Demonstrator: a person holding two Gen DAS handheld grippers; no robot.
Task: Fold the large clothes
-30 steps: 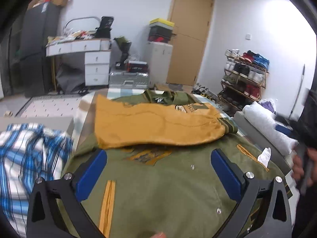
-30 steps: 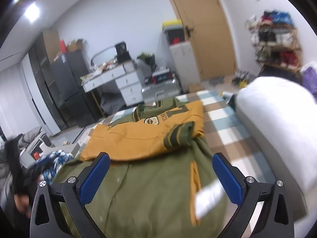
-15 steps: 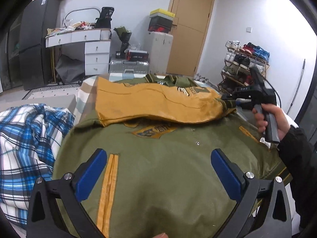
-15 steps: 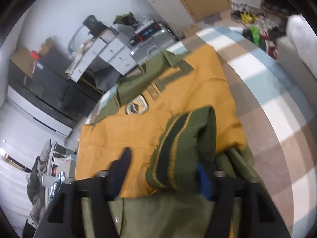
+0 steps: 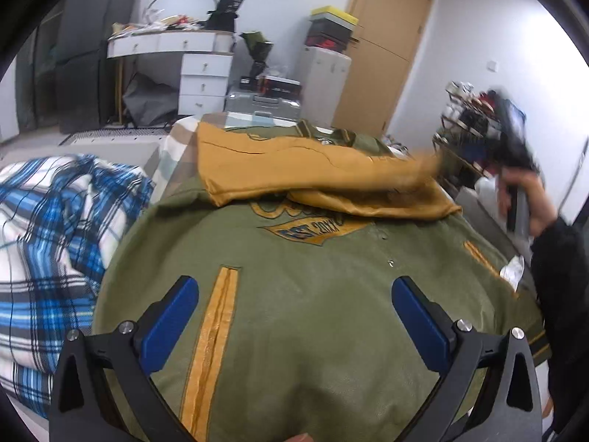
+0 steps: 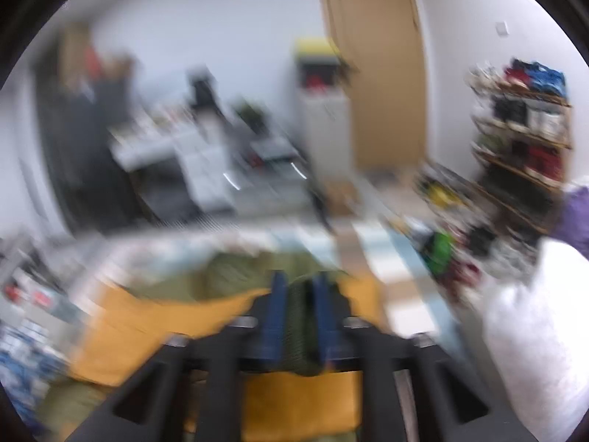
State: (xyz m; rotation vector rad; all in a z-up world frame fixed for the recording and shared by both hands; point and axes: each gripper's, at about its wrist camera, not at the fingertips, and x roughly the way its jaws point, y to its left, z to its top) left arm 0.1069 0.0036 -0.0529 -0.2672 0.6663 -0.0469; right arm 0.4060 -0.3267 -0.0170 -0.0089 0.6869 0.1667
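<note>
a green-and-mustard varsity jacket (image 5: 313, 294) lies face-up on a bed w/ a checked cover (image 5: 173, 147), its body spread flat, mid sleeve-fold. the right gripper (image 6: 298, 316) has its blue pads nearly together, pinching the ribbed green cuff (image 6: 300, 331) of a mustard sleeve (image 5: 294, 169); its view is heavily motion-blurred. seen from the left wrist, that sleeve stretches across the chest toward the right hand (image 5: 522, 199), lifted off the fabric at the far end, also blurred. the left gripper (image 5: 294, 316) hangs w/ jaws spread wide over the hem area, gripping nothing, just above the green body near a mustard pocket stripe (image 5: 213, 331).

the step in hand looks like repositioning the sleeve across the front. next move likely calls for laying the cuff flat inside the jacket's outline, then letting go, w/ the left tool free to pin or take the hem.

the jacket looks thick, smooth-faced; a chest patch (image 5: 313, 230) w/ lettering shows partly under the sleeve, snaps down the front. a blue plaid garment (image 5: 48, 243) sits bunched just beside it, on the left.
</note>
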